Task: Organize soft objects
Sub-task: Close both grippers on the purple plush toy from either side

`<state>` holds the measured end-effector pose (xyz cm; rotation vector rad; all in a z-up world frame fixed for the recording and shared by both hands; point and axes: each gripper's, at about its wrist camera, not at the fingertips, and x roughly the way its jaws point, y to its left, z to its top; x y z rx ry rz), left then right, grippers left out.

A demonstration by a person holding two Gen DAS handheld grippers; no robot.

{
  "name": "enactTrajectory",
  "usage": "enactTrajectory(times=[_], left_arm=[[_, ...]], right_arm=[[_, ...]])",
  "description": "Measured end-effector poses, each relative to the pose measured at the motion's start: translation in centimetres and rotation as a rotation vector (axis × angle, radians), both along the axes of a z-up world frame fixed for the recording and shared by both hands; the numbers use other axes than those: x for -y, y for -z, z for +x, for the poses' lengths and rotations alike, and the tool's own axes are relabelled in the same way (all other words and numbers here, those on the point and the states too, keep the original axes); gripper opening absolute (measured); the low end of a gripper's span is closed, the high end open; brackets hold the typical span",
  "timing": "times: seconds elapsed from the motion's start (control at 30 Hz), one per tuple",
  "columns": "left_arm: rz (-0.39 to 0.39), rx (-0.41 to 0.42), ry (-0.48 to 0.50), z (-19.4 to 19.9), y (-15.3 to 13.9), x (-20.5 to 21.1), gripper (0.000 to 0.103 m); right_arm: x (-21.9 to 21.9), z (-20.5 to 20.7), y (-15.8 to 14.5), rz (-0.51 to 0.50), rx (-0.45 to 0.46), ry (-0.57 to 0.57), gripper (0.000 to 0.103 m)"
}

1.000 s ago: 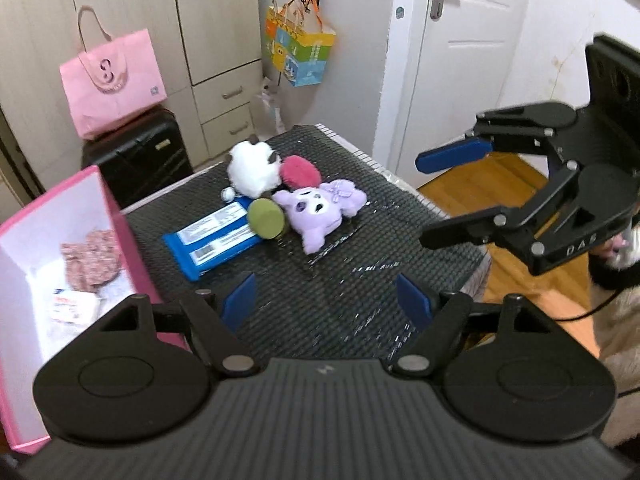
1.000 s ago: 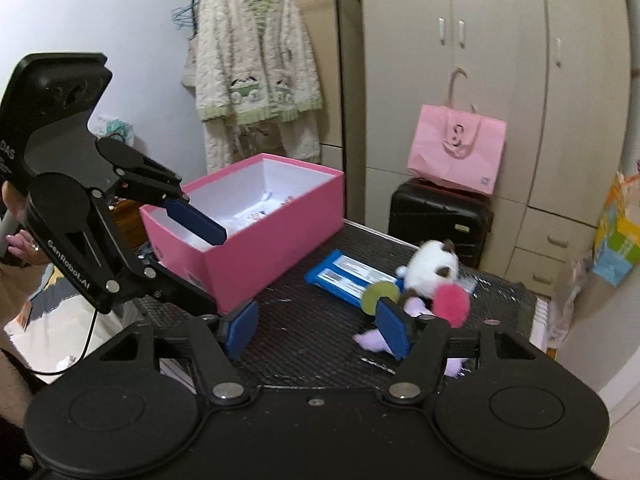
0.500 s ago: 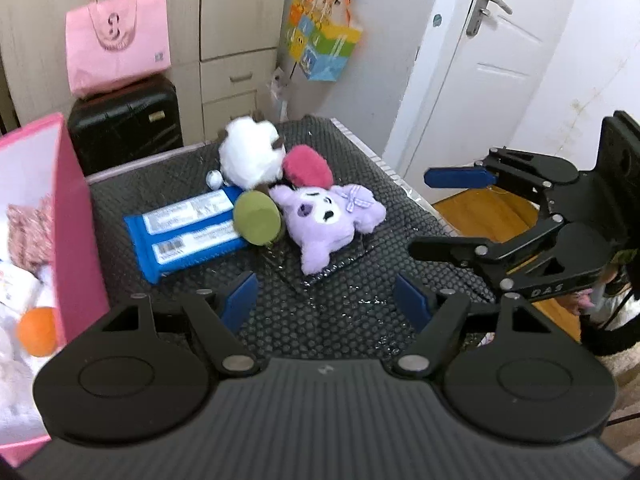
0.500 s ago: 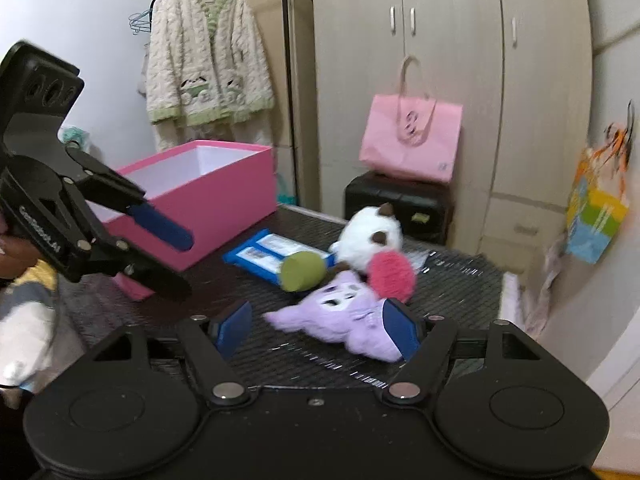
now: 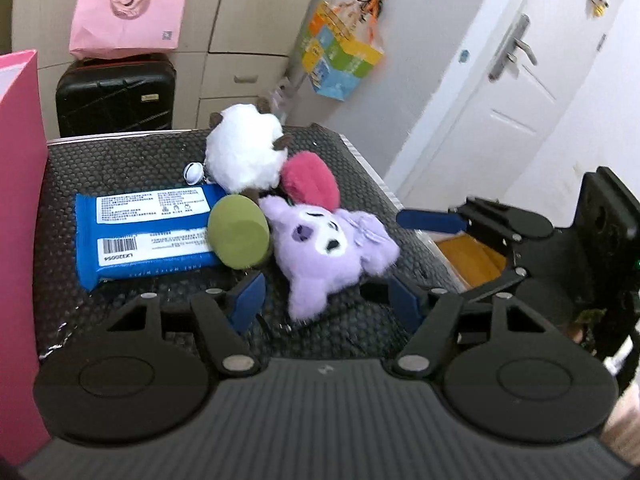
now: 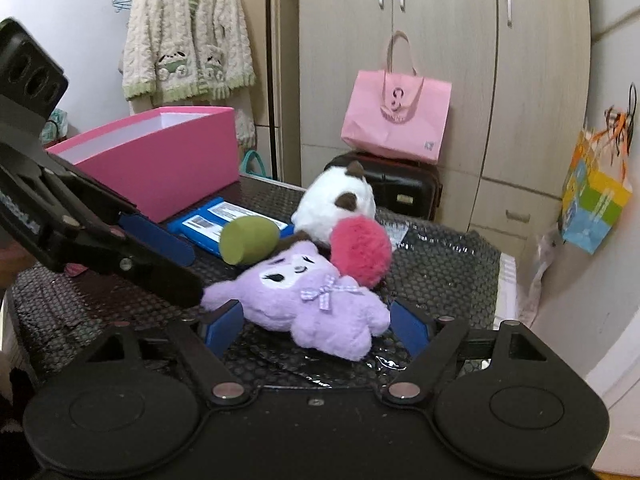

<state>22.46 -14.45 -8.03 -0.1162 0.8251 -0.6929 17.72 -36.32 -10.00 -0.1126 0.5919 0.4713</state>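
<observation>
Three fuzzy plush toys: purple one (image 6: 316, 304) flat, white one (image 6: 336, 204) round

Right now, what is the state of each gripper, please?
Left gripper: open, jaws closing, the purple plush between them, not gripped.
Right gripper: open, jaws opening, around the same plush, pads not pressing it.

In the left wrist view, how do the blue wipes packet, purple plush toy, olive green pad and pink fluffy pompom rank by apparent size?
1. Blue wipes packet
2. Purple plush toy, though it lies nearer
3. Olive green pad and pink fluffy pompom look alike
</observation>
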Motion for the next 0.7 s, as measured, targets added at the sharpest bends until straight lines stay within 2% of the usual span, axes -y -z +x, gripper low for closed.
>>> enactTrajectory(times=[0.13,0.2,0.3,0.43,0.7], left_arm=[[-0.028,-0.013,-0.040,1.0,1.5,0.6,0.064],[-0.026,-0.001,-0.094,1.1,2.0,0.7,0.064],[-0.054,0.002,-0.103,1.3,2.5,0.8,0.064],[-0.114,-0.049,-0.100,1.9,3.3,1.2,0.063],[-0.124,-0.049,-0.125,1.7,4.3,2.1,0.061]], right_arm=[[0.4,1.4,1.2,0.026,-0.049,0.007,0.085],[0.7,2.0,1.7,0.061,-0.074,0.001,0.085],[1.2,2.4,2.2,0.111,-0.096,-0.013,0.085],[1.0,2.4,2.4,0.093,-0.083,-0.047,0.085],[0.6,2.5,2.6,0.090,-0.099,-0.043,0.085]])
